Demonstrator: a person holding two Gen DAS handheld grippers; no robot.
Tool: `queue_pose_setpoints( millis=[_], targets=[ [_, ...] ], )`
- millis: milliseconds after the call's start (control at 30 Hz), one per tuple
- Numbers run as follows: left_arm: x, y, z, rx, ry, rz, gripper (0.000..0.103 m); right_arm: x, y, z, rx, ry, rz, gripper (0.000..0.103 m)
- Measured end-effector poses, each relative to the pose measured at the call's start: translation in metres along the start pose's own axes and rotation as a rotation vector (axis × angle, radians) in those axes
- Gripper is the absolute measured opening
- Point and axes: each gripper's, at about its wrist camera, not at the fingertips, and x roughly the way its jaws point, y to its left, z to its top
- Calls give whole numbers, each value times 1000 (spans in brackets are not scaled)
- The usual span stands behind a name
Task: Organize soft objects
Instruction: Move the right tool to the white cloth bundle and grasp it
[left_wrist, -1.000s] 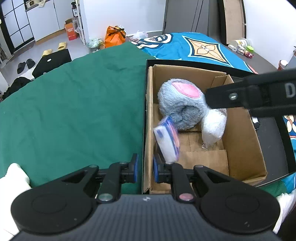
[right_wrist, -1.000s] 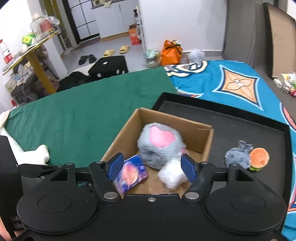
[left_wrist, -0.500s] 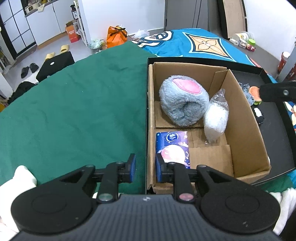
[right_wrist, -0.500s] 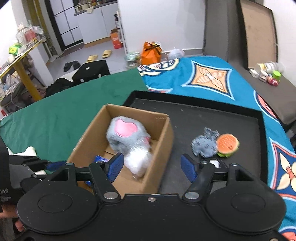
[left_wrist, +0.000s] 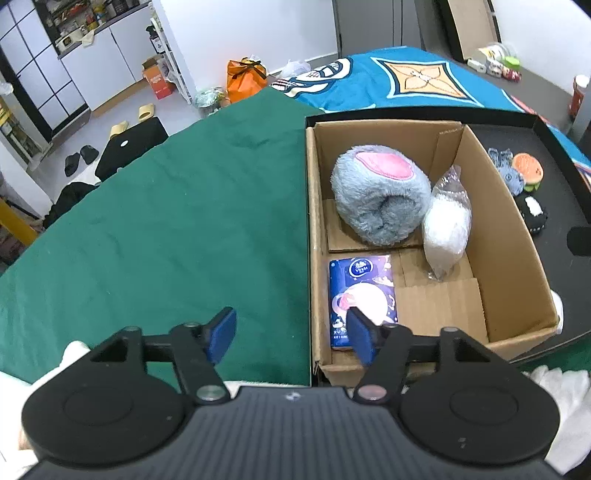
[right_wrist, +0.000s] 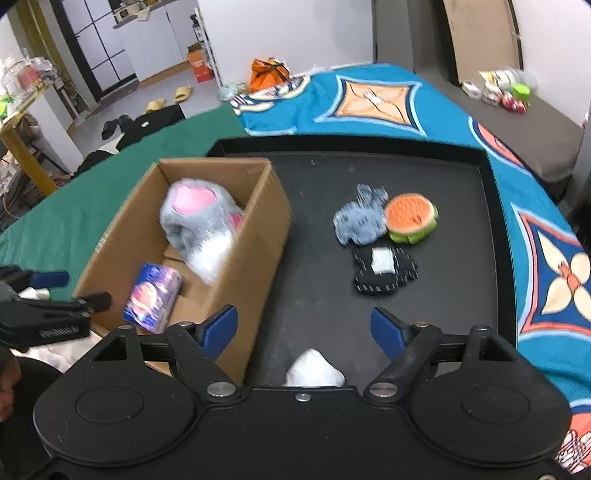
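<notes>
A cardboard box (left_wrist: 517, 236) (right_wrist: 258, 236) stands on a black tray (right_wrist: 424, 158). In it lie a grey-and-pink plush (left_wrist: 380, 195) (right_wrist: 192, 214), a clear bag of white stuffing (left_wrist: 447, 225) and a blue tissue pack (left_wrist: 362, 291) (right_wrist: 153, 295). My left gripper (left_wrist: 291, 334) hangs over the box's near left corner, its jaws opening, nothing between them. My right gripper (right_wrist: 304, 332) is over the tray right of the box, jaws opening and empty. Ahead of it lie a grey plush (right_wrist: 360, 219), a burger toy (right_wrist: 412, 218) and a black knitted toy (right_wrist: 386, 271).
A green cloth (left_wrist: 166, 221) covers the surface left of the box; a blue patterned cloth (right_wrist: 369, 99) lies beyond and right of the tray. A white soft item (right_wrist: 314, 373) sits at the tray's near edge, just under my right gripper. White fabric (left_wrist: 554, 406) lies at the near edge.
The left gripper let go of the tissue pack, which now lies flat in the box, and its jaws spread wide. The right gripper swung right from the box to over the tray.
</notes>
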Motion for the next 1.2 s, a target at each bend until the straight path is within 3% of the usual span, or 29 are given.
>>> queue_pose_setpoints(
  millis=[267,733,833,900,933,1000,1067,1200],
  targets=[
    [-5,-9,3,37,1,30,71,23,-12,-26,41,53,8,79],
    [-5,-28,11,125,16,120,73,48,-27,-46,56,71,2,78],
    [-4,-31,15,125,25,130,73,50,-33,-48,63,78,-26,69],
    [-3,-32,18,111,30,134,73,50,-41,-49,97,86,-28,50],
    [-3,-33,19,104,33,135,73,48,-44,-49,110,77,-28,46],
    [-2,-35,22,98,37,142,73,47,-50,-50,128,73,-23,24],
    [-1,-39,24,105,39,151,73,46,-55,-51,152,71,-20,19],
    [-1,-46,28,118,42,159,73,46,-59,-52,179,70,-25,23]
  ],
)
